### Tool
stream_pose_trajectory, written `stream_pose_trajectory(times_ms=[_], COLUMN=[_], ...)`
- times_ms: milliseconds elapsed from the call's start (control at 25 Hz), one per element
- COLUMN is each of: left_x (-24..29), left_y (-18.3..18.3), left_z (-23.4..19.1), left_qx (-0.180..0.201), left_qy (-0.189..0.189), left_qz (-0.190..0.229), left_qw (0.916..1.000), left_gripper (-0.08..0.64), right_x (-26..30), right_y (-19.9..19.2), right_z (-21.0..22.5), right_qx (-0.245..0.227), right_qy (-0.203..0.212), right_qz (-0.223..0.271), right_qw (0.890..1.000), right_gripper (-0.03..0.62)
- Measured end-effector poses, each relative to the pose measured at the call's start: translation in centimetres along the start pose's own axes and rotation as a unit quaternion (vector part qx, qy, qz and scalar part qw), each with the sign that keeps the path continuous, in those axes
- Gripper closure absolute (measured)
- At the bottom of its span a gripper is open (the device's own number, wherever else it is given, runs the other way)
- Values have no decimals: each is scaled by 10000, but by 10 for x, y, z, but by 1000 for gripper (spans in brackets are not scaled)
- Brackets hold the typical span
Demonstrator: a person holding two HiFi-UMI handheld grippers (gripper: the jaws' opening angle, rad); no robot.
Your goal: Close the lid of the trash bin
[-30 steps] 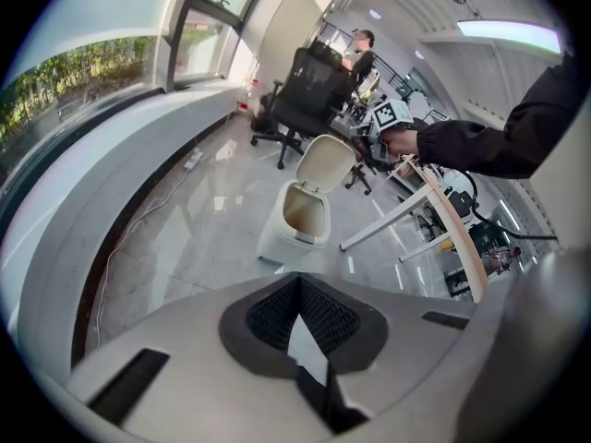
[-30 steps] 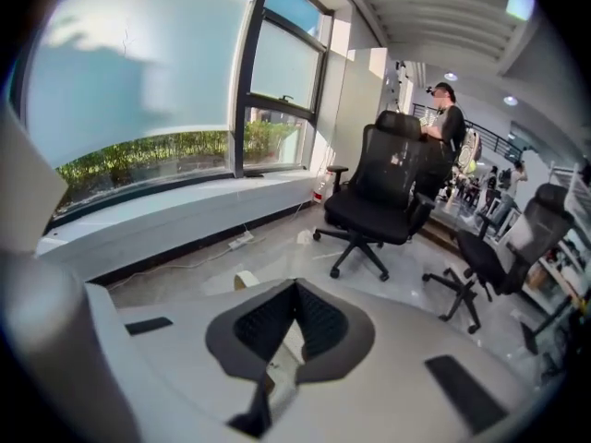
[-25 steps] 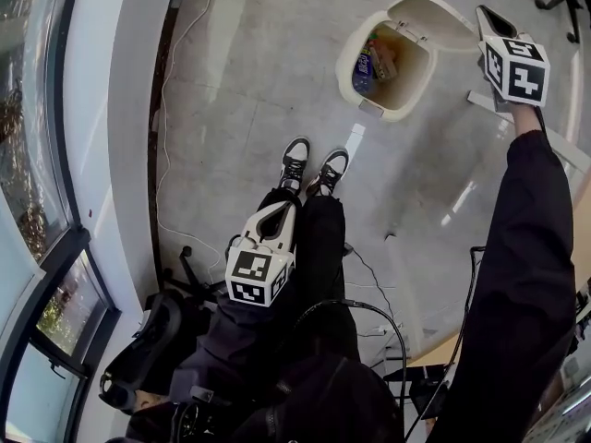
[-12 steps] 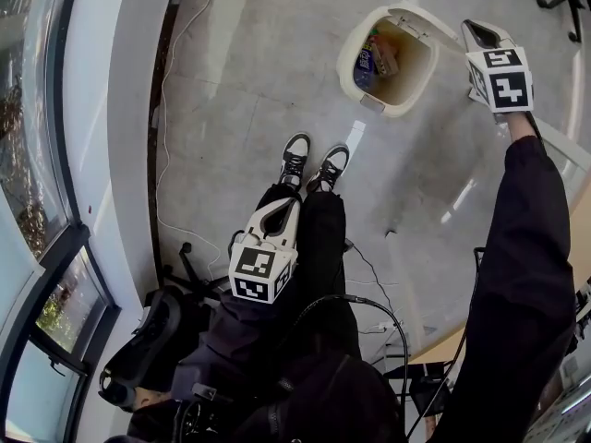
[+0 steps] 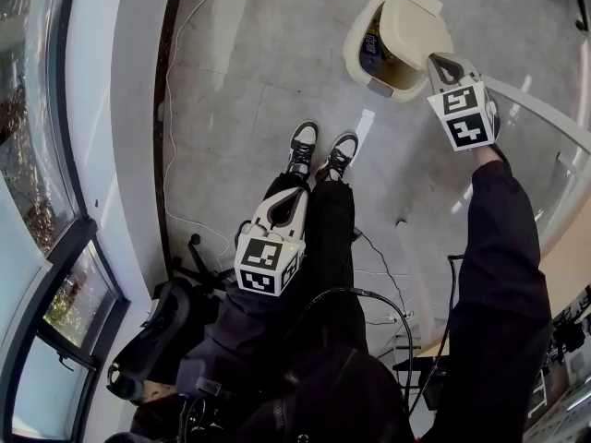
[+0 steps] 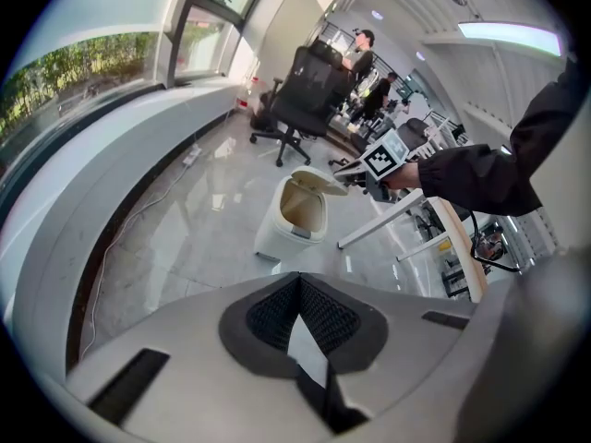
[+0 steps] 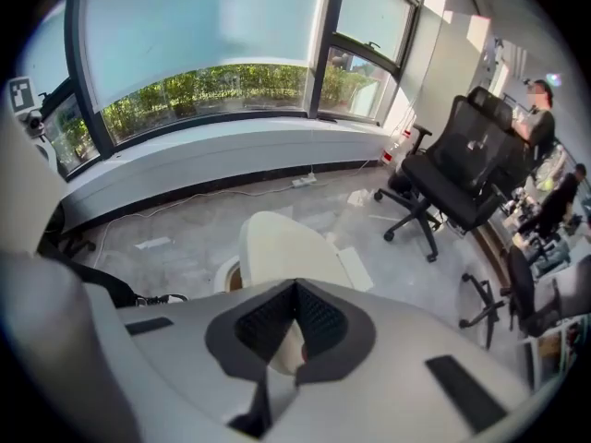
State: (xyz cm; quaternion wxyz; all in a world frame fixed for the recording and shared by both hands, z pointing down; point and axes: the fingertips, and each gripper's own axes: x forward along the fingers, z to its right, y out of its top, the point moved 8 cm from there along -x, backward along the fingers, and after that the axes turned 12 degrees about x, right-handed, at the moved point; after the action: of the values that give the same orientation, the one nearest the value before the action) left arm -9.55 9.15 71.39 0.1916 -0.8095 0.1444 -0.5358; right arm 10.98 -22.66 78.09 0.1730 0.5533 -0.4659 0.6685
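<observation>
**Jaws shut on both sides, right tip at the bin lid**

My right gripper (image 5: pixel 441 60) has its jaws pressed together with nothing between them. The cream lid (image 5: pixel 411 24) sits right at their tip, tilted partway over the trash bin (image 5: pixel 358 35), whose gap shows rubbish (image 5: pixel 374 49). A black office chair (image 7: pixel 452 178) stands beyond, to the right of these jaws. My left gripper (image 5: pixel 286 199), jaws likewise together and empty, hangs over my legs. My shoes (image 5: pixel 319 150) are just ahead of it and the bin is well beyond.
</observation>
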Motion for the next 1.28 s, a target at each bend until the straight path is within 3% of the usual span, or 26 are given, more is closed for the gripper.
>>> stream_pose_trajectory(times_ms=[200,1280], left_x=[0,4], left_y=[-6,-34], left_z=[0,-13], left_qx=[9,-190], left_qy=[-17,57], left_qz=[-26,-154], left_qw=[10000,9997], left_gripper=[558,558], right_x=[13,95], right_y=[-15,-67], right_z=[-12,-54], right_qx=[222,401], right_qy=[105,444], right_qz=[-72,-795], right_qw=[9997,9950], right_gripper=[588,588])
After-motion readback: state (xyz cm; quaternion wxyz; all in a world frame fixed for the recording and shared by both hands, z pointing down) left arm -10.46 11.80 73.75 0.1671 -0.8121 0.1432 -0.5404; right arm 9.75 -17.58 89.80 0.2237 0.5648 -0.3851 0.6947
